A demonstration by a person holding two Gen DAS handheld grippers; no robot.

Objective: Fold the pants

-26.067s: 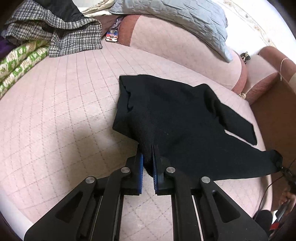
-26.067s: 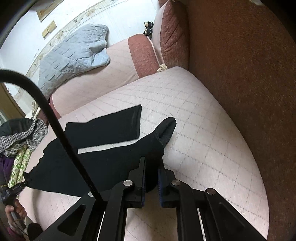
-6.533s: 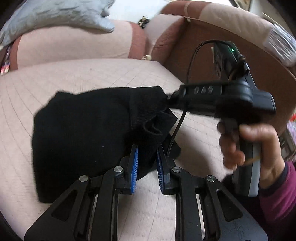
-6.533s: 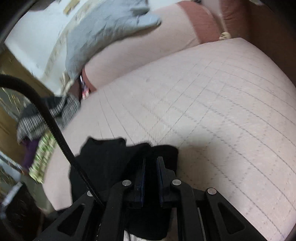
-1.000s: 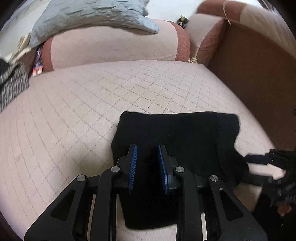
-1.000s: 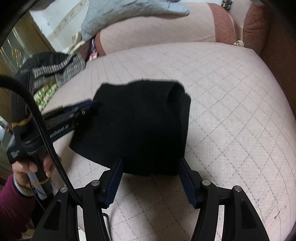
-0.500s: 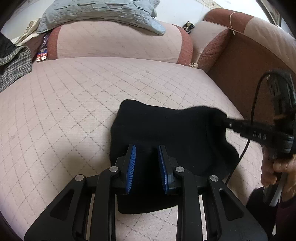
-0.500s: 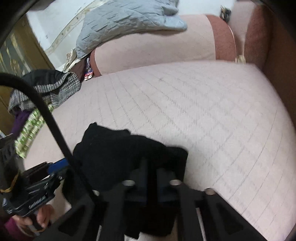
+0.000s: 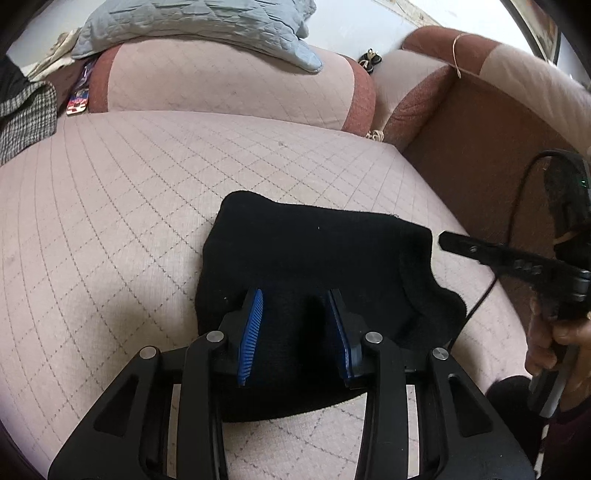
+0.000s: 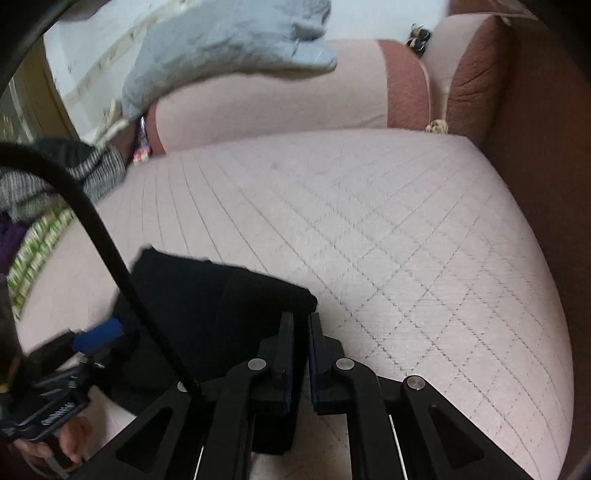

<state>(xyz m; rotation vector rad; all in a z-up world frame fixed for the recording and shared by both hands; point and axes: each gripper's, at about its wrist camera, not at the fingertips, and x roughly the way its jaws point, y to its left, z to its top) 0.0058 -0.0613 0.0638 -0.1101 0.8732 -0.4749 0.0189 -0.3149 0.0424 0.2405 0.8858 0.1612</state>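
Observation:
The black pants (image 9: 317,266) lie folded into a compact bundle on the pink quilted sofa seat (image 9: 110,229). My left gripper (image 9: 295,328) hangs over the bundle's near edge. Its blue pads (image 9: 251,332) are opening and stand apart, with flat cloth between them that they do not pinch. In the left wrist view my right gripper (image 9: 443,236) is shut, its tip just off the bundle's right edge with a sliver of seat between. In the right wrist view that shut right gripper (image 10: 301,321) sits by the pants' (image 10: 207,302) near right corner.
A grey quilted cushion (image 9: 199,26) lies on the sofa back (image 9: 229,85). Checked and green clothes (image 9: 26,118) are piled at the left. The brown armrest (image 9: 480,140) walls off the right side. A person's hand (image 9: 550,332) holds the right gripper; a black cable (image 10: 85,206) crosses the right wrist view.
The right gripper's jaws, wide around the bundle a second ago, have shut and drawn back to its right edge. The left gripper's pads have spread wider over the cloth.

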